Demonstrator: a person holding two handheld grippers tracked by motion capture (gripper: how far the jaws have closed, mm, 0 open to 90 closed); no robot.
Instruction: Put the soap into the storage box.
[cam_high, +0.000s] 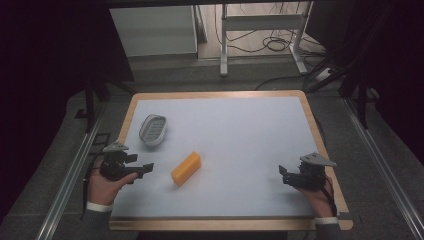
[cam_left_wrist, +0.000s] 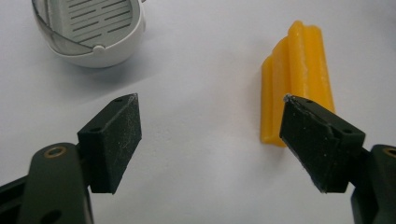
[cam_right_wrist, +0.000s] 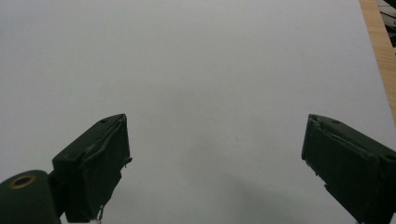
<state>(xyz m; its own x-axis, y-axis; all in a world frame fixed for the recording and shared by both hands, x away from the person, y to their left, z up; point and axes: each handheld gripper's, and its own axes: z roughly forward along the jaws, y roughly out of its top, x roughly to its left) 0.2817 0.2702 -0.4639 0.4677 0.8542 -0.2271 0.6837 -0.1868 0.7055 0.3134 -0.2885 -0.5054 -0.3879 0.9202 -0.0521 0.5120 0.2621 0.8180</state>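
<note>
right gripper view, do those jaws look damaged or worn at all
Yes. In the right gripper view the pads on the open right gripper look worn: the facing on both jaws is ragged, and on the left one it peels at the edge. Elsewhere the yellow bar and the white soap dish lie intact on the white mat.

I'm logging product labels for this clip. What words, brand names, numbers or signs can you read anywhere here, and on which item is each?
None: no readable text shows anywhere.
The yellow bar bears only lengthwise ridges, no stamp or label.
The white dish shows only slots in its insert, no marking.
The left tool and right tool have plain black pads.
The white table mat is blank.
</note>
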